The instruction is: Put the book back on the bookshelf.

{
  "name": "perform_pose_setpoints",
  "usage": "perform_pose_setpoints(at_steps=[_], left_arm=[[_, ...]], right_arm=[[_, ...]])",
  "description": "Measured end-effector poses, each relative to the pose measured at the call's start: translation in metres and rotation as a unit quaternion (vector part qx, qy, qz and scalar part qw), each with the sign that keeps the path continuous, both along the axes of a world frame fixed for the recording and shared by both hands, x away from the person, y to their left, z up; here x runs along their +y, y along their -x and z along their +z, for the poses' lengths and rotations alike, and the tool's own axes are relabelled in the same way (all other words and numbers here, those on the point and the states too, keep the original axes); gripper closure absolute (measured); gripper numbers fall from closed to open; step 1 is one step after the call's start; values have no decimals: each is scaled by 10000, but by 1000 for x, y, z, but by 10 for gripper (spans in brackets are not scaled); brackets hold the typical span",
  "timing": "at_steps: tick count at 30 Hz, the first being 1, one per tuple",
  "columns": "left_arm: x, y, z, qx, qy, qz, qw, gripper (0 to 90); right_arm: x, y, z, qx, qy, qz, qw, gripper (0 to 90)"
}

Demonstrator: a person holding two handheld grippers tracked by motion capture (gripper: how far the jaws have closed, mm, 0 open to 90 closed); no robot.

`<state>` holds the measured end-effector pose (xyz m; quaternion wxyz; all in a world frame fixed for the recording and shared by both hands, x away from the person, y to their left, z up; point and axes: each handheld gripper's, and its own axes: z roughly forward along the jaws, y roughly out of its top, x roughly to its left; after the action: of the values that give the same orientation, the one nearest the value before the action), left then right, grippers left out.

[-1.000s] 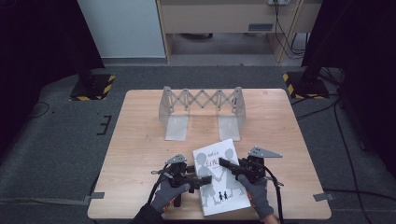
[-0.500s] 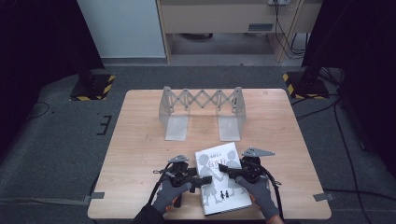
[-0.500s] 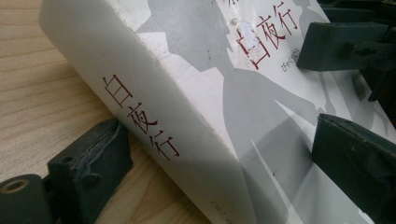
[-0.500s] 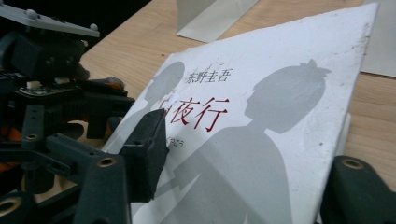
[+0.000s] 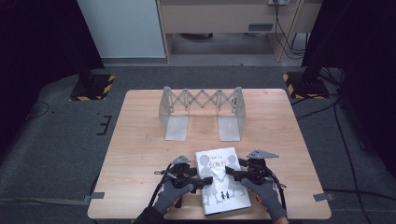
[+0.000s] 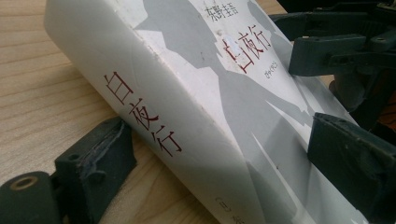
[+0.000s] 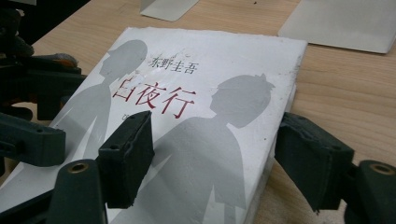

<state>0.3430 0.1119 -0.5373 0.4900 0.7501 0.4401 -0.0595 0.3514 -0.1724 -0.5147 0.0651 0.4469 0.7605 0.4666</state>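
Observation:
A white paperback book [image 5: 219, 186] with grey silhouettes and red characters lies flat near the table's front edge. My left gripper [image 5: 201, 179] holds its spine side. In the left gripper view, my left gripper [image 6: 219, 154] has one pad against the spine's lower edge and the other on the cover of the book [image 6: 196, 93]; these jaws have just been closing. My right gripper [image 5: 232, 171] is at the opposite edge. In the right gripper view, my right gripper [image 7: 219, 156] straddles the edge of the book [image 7: 205, 107], one jaw over the cover, one beside it with a gap. These jaws have just been opening.
A grey expanding book rack [image 5: 201, 109] with two flat base plates stands at the back middle of the wooden table [image 5: 140, 154]. One of its plates [image 7: 341, 23] lies just beyond the book. Dark floor and cables surround the table.
My right gripper has edged left onto the book's right edge and its jaws have spread apart. The book and my left hand have stayed in place.

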Motion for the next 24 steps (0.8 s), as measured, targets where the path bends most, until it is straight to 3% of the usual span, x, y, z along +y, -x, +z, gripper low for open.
perform_pose_setpoints(at_steps=[5,12,17,20,24], left_arm=[[0,0,0,-3,7,10,10000,65],[-1,-1,0,9,1,15,10000,64],[-2,-1,0,24,-14,-19,10000,59],[-9,1,1,-95,-185,-43,9998,1],[-10,0,2,-52,-232,-25,9997,0]], right_arm=[[-3,-2,-1,52,53,-91,9999,210],[0,-7,-8,483,-317,-11,9983,222],[4,-7,-9,515,-360,11,9980,216],[4,-7,-9,530,-383,-12,9979,217],[4,-6,-9,501,-378,-23,9980,217]])
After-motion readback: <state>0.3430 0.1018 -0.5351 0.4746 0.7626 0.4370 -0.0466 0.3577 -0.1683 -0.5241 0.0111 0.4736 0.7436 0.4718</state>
